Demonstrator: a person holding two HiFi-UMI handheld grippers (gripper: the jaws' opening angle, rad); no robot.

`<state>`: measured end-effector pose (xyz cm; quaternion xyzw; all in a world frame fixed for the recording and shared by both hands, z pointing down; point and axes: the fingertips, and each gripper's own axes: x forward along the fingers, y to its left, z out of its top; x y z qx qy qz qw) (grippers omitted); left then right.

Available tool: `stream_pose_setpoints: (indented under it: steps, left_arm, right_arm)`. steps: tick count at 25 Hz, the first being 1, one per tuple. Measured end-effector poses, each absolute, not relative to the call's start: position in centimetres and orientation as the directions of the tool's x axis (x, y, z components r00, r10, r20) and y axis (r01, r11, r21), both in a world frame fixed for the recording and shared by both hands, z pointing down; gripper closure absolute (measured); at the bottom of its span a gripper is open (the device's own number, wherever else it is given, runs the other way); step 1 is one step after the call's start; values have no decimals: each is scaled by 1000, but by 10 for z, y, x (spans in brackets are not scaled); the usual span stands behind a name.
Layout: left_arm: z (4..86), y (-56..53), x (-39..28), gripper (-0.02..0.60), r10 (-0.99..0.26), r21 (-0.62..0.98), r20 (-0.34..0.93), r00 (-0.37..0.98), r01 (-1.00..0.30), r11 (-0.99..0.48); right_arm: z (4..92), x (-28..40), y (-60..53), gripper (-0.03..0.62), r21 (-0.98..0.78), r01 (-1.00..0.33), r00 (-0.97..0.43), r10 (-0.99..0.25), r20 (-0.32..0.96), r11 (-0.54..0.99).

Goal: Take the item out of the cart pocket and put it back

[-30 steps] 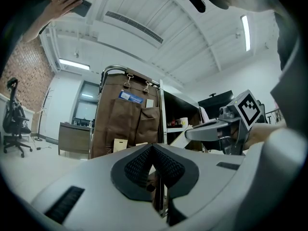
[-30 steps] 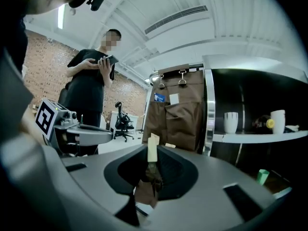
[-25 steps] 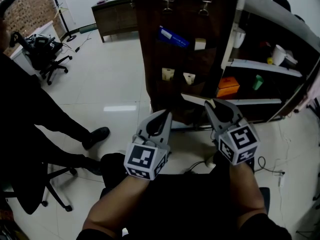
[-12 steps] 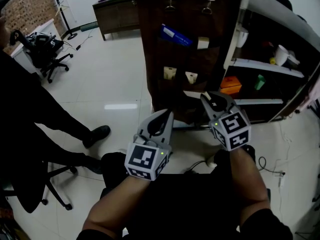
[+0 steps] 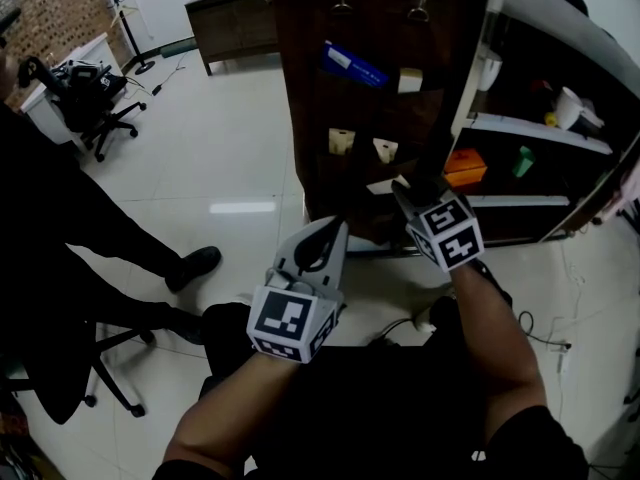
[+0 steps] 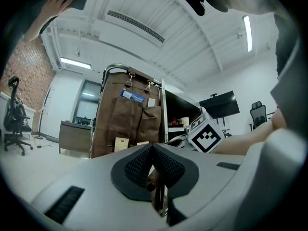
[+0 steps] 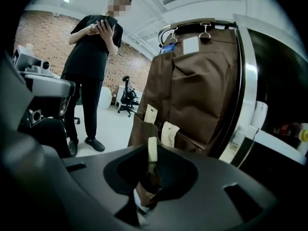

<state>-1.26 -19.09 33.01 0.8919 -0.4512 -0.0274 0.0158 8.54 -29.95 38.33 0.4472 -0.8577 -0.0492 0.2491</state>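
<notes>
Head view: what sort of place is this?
Probably an office or lab space: a swivel chair by a brick wall, glossy floor tiles, and a service cart.

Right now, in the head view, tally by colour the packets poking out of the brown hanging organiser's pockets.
Blue packets: 1
Cream or white packets: 3
Total: 4

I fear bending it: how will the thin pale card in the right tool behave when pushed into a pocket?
The thin pale card looks slim, so probably light and apt to buckle. The brown pocket panel shows creases, so probably yields.
</notes>
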Motion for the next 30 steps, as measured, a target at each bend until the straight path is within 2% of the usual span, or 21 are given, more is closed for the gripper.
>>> stream_pose_setpoints:
  steps: [30]
  left_arm:
    - [335,-194,-14,581,-807,95,-11,591,-803,-589]
  right_arm:
    - [530,79,-373,520,244,-729,-385,-678,626,639]
